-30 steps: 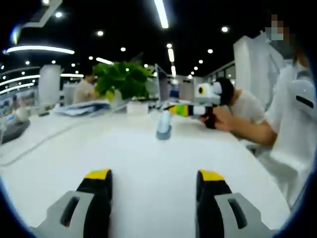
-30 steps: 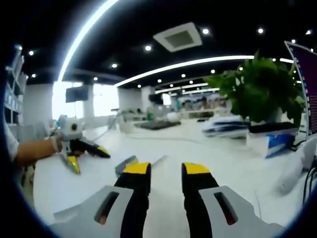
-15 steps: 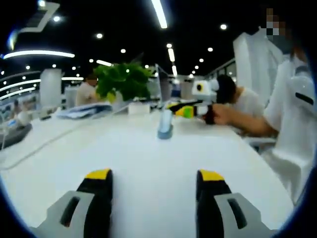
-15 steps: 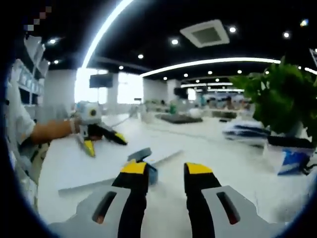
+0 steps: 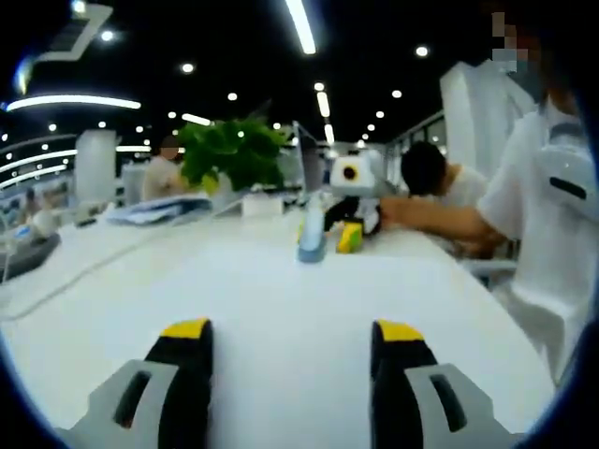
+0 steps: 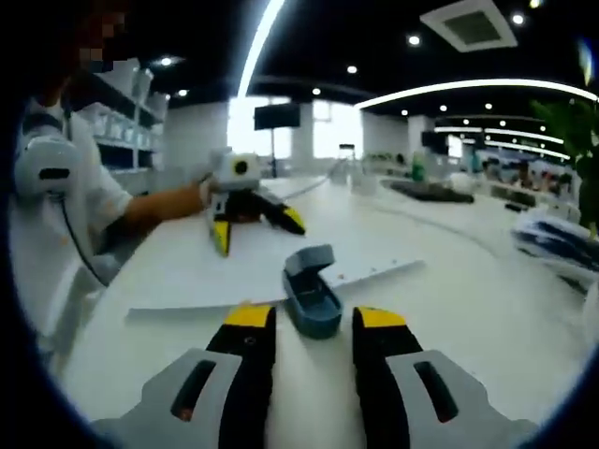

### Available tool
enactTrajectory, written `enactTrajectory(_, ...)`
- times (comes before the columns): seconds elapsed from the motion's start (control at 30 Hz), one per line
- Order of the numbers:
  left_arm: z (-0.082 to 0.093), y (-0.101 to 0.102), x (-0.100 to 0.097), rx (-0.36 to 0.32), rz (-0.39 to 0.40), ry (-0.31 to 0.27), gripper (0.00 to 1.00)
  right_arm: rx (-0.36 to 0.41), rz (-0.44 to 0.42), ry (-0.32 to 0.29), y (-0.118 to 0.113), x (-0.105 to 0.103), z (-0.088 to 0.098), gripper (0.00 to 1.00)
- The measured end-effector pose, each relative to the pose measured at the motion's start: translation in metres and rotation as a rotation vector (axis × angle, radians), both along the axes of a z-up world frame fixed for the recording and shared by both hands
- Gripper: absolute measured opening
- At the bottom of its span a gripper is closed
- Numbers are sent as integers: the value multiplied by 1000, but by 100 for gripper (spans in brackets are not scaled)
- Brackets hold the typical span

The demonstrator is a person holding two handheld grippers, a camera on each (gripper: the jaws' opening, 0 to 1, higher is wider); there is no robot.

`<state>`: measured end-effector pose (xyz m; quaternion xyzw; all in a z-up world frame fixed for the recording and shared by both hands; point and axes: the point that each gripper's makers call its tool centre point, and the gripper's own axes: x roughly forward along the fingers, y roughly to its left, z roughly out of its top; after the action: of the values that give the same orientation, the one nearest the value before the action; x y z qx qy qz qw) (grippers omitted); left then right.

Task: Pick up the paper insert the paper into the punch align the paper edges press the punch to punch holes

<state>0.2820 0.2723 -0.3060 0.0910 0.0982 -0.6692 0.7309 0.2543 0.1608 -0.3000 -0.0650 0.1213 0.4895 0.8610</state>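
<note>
A blue-grey hole punch (image 6: 311, 292) stands on the white table just ahead of my right gripper (image 6: 314, 319), whose jaws are slightly apart with nothing between them. A white paper sheet (image 6: 201, 273) lies flat under and to the left of the punch. Past the sheet, my left gripper (image 6: 256, 228) hovers with its yellow-tipped jaws spread wide. In the left gripper view, my left gripper (image 5: 292, 331) is open and empty over the white surface. The punch (image 5: 311, 238) stands farther ahead, and my right gripper (image 5: 331, 230) is close behind it.
A green potted plant (image 5: 229, 150) and a stack of papers (image 5: 154, 206) sit at the far side of the table (image 5: 281, 290). A person in white (image 5: 547, 206) stands at the right, by the table edge. A cable (image 5: 56, 281) runs along the left.
My right gripper has swung in and down toward the punch, which is now right in front of its jaws. The left gripper has stayed still and open.
</note>
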Motion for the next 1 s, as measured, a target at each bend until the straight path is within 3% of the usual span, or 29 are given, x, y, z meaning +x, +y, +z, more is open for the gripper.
enactTrajectory(0.27,1,0,-2,1,-4,0,69,-7,76,35,2,1,-5,24)
enactTrajectory(0.43,1,0,-3,0,-7,0,69,-25,93,-1,2,-2,-4,23)
enactTrajectory(0.7,1,-1,-4,2,3,0,69,-5,100,20,1,-9,-2,23)
enactTrajectory(1.0,0,-1,-4,1,7,1,69,-35,136,-9,4,-18,-5,23)
